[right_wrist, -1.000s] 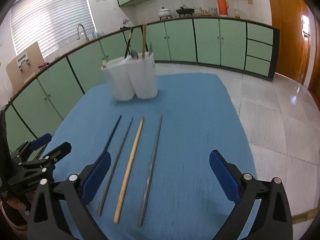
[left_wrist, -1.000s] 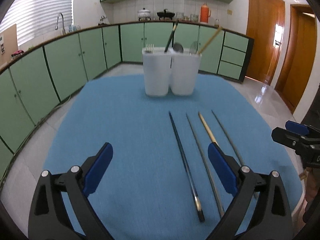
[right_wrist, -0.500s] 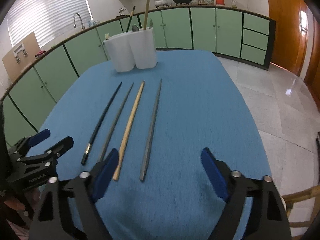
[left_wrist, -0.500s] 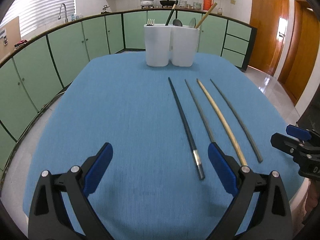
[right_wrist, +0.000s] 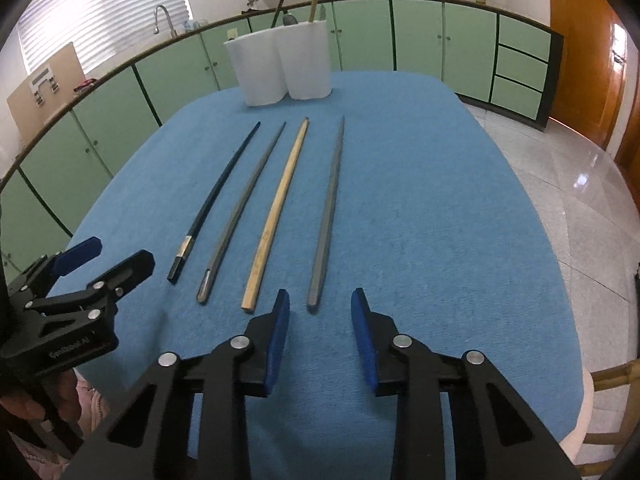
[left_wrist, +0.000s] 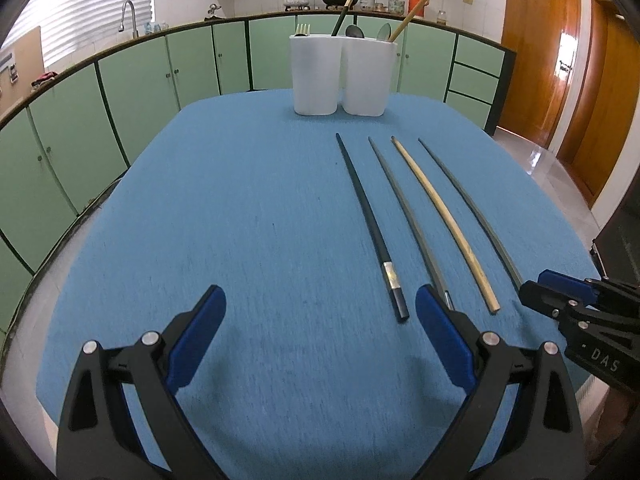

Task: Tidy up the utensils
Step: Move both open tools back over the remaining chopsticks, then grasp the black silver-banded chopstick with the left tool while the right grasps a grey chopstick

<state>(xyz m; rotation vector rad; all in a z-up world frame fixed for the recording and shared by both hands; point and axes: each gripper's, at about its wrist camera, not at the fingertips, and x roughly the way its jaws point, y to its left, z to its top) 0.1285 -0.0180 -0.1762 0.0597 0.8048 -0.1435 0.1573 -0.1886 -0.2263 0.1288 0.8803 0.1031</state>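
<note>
Blue cloth point(left_wrist: 248, 216): four chopsticks at centre, black point(right_wrist: 216, 196), grey point(right_wrist: 244, 208), wooden point(right_wrist: 276, 208), grey point(right_wrist: 328, 208); white holders point(right_wrist: 280, 64) top centre. My left tongs point(left_wrist: 320, 312) gape wide, empty; my right tongs point(right_wrist: 320, 312) half-open, empty, just short of the rightmost grey stick

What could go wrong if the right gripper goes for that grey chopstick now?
The right gripper sits open just short of the grey chopstick; the stick is thin and flat on the blue cloth, so the fingertips may slide over it or snag fabric. The wooden chopstick lies close beside it and could get nudged. The white holder already holds utensils, so dropping it in may jam.
</note>
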